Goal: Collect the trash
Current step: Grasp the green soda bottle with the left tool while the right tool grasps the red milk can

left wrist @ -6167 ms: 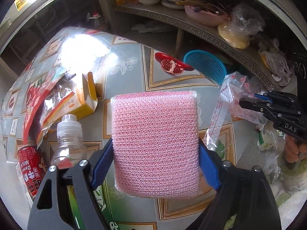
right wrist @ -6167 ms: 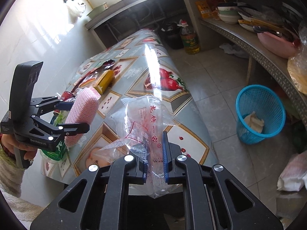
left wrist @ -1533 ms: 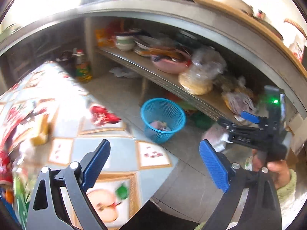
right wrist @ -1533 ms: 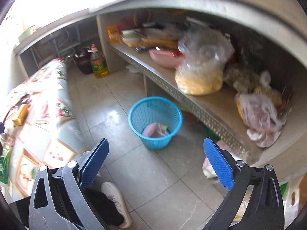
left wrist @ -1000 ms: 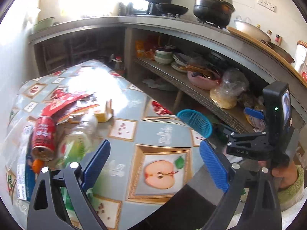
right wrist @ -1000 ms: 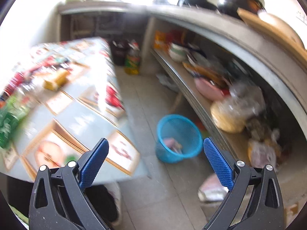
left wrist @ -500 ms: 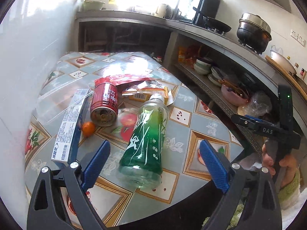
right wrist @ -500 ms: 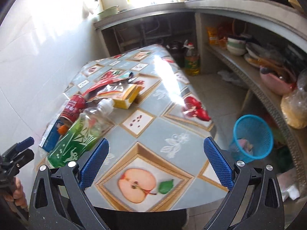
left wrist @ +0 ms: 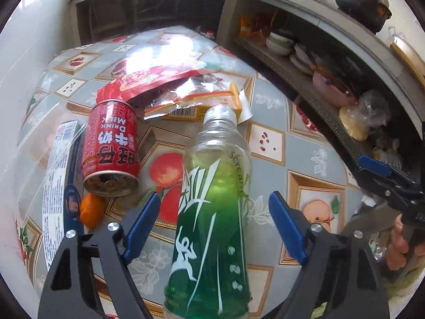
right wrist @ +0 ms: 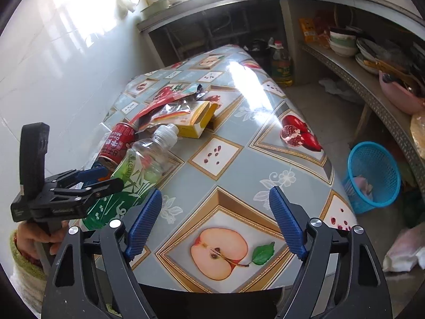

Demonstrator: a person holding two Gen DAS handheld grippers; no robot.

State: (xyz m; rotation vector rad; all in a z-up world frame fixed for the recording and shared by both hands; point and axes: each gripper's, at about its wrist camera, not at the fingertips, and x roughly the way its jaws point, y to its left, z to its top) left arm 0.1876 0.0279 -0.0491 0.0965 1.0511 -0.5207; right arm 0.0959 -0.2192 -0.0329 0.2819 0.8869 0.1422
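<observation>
The left gripper (left wrist: 213, 223) straddles a clear plastic bottle with a green printed label (left wrist: 212, 212) lying on the table's fruit-patterned oilcloth (left wrist: 305, 159); its jaws have just been closing, yet both blue pads stand clear of the bottle's sides. The bottle's base is cut off at the bottom edge of the left wrist view. Just beside the bottle lies a red drink can (left wrist: 110, 146), and a small orange fruit (left wrist: 90, 210) peeks out below the can — half hidden. Beyond the bottle's cap lie a yellow carton (left wrist: 202, 106) and crumpled red wrappers (left wrist: 159, 82). The right gripper (right wrist: 215, 219) has also just been narrowing, with nothing between its jaws. Well apart from the bottle, on the floor, stands a blue mesh basket (right wrist: 372, 175); its contents are unclear.
</observation>
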